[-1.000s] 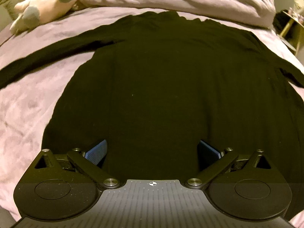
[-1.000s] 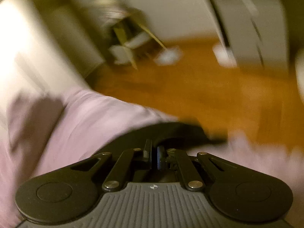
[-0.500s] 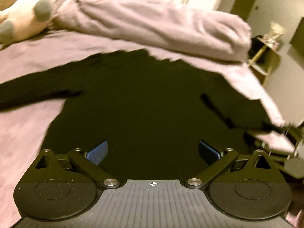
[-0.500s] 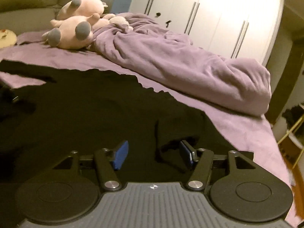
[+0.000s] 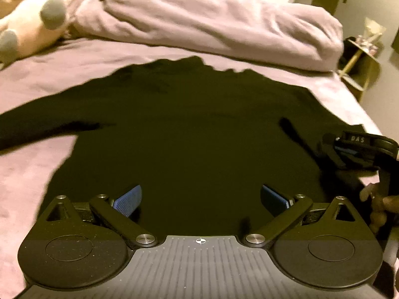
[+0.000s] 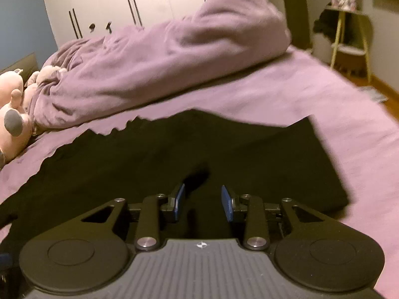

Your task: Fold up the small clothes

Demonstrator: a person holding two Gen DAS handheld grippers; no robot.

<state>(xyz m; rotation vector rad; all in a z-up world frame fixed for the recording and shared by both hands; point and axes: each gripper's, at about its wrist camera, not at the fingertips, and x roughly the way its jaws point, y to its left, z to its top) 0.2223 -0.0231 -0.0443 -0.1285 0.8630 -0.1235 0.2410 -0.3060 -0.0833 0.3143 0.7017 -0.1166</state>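
A black long-sleeved top (image 5: 194,134) lies flat on the purple bed. Its left sleeve (image 5: 45,124) stretches out to the left. Its right sleeve is folded in over the body, seen as a dark fold (image 6: 286,159) in the right wrist view. My left gripper (image 5: 199,200) is wide open and empty over the top's lower part. My right gripper (image 6: 203,203) is open and empty over the folded sleeve; it also shows at the right edge of the left wrist view (image 5: 359,149).
A bunched purple duvet (image 5: 204,17) lies across the far side of the bed. A pink plush toy (image 5: 32,25) sits at the far left. A small shelf (image 6: 346,32) stands beyond the bed's right edge, by the wooden floor (image 6: 384,92). White wardrobes (image 6: 139,2) are behind.
The right gripper swung from facing the floor to over the top, opened and let the right sleeve lie folded on the body. The left gripper stayed open and tilted up slightly.
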